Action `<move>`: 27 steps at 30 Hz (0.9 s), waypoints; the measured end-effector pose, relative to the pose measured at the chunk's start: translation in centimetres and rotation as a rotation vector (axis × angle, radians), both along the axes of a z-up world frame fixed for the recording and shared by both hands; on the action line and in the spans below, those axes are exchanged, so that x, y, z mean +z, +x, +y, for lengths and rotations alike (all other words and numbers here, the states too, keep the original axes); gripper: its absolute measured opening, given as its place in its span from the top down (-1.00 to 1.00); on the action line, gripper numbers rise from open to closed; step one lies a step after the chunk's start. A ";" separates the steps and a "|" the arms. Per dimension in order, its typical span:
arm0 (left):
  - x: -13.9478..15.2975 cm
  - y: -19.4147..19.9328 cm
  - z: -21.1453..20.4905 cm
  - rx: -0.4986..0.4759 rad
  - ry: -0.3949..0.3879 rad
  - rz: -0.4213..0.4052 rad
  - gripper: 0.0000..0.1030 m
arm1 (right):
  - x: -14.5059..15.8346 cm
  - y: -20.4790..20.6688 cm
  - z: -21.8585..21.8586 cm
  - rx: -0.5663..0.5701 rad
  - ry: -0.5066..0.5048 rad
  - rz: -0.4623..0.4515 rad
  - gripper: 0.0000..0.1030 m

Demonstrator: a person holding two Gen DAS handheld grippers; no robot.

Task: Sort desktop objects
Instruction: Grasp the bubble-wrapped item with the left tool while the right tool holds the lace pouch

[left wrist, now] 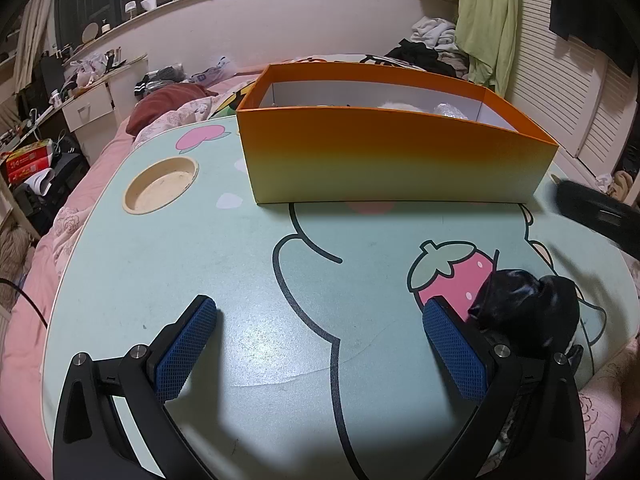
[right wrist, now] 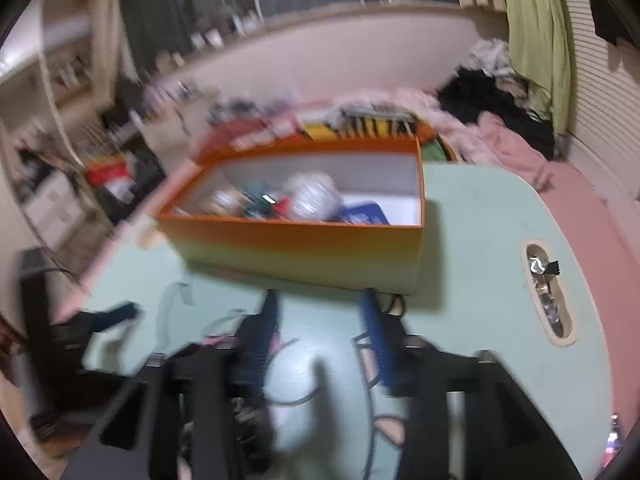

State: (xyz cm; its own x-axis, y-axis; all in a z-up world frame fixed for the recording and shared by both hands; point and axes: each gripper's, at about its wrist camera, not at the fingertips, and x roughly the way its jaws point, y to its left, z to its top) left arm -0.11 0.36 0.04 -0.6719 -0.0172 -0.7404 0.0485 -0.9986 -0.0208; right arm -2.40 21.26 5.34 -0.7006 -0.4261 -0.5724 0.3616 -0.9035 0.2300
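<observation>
Left wrist view, items left to right: round cup recess [left wrist: 162, 184] sunk in the mint lap table [left wrist: 224, 280], nothing visible in it; my left gripper [left wrist: 320, 344], jaws spread wide, only bare tabletop between the blue pads [left wrist: 188, 348]; orange box [left wrist: 396, 160] at the far edge, contents mostly hidden by its wall; black crumpled bundle [left wrist: 528, 308], glossy, probably soft fabric or film, touching the outside of my right-hand finger, over the strawberry print [left wrist: 452, 276]. Handling, as I judge it: light, limp, perhaps slippery; best pinched across its bunched middle. Right wrist view, blurred: my right gripper [right wrist: 320, 308], jaws partly open, nothing held.
</observation>
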 end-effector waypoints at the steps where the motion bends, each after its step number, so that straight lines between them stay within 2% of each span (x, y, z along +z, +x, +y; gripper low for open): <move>1: 0.0 0.0 0.0 0.000 0.000 0.000 -0.99 | 0.0 0.4 0.5 -0.006 0.003 0.013 -0.73; 4: 0.0 0.0 0.0 0.001 0.001 0.000 -0.99 | -1.3 1.5 1.2 -0.058 0.083 0.016 -0.77; 5: 0.0 0.0 0.0 0.001 0.002 0.000 -0.99 | -2.4 0.9 1.3 -0.069 0.102 -0.029 -0.77; 6: 0.0 0.0 0.0 0.002 0.001 0.000 -0.99 | -3.9 -0.3 1.3 -0.074 0.102 -0.119 -0.77; 7: 0.0 0.0 0.1 0.003 -0.003 -0.002 -0.99 | -4.0 -0.4 1.2 -0.099 0.115 -0.085 -0.76; 11: 0.0 0.0 0.1 0.008 -0.003 0.001 -0.99 | -3.4 -0.4 -1.1 -0.100 0.258 -0.093 -0.76; 14: 0.0 0.1 -0.4 0.012 0.015 0.006 -0.99 | -2.5 -0.3 -1.4 -0.097 0.259 -0.089 -0.76; 17: 0.5 0.3 -1.4 0.024 0.078 0.018 -0.96 | -2.2 -0.1 -1.4 -0.099 0.257 -0.091 -0.79; 19: 1.4 0.8 -1.9 0.054 0.095 0.046 -0.74 | -1.9 -0.6 -1.5 -0.101 0.255 -0.097 -0.83; 20: 2.0 0.9 -1.9 0.048 0.095 0.066 -0.68 | -2.7 -0.8 -1.4 -0.099 0.256 -0.101 -0.85; 24: 5.2 0.8 -1.3 -0.010 0.079 0.141 -0.67 | -2.9 -0.7 -1.5 -0.101 0.255 -0.103 -0.87; 27: 7.6 -1.2 -1.0 -0.066 0.133 0.134 -0.67 | -2.9 -0.6 -1.7 -0.101 0.256 -0.102 -0.87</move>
State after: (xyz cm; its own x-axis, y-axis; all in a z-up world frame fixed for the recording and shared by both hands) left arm -1.27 -0.66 7.61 -0.7610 0.1225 -0.6370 -0.0292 -0.9875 -0.1550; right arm -2.98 19.55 2.45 -0.6651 -0.1896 -0.7223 0.2534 -0.9671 0.0205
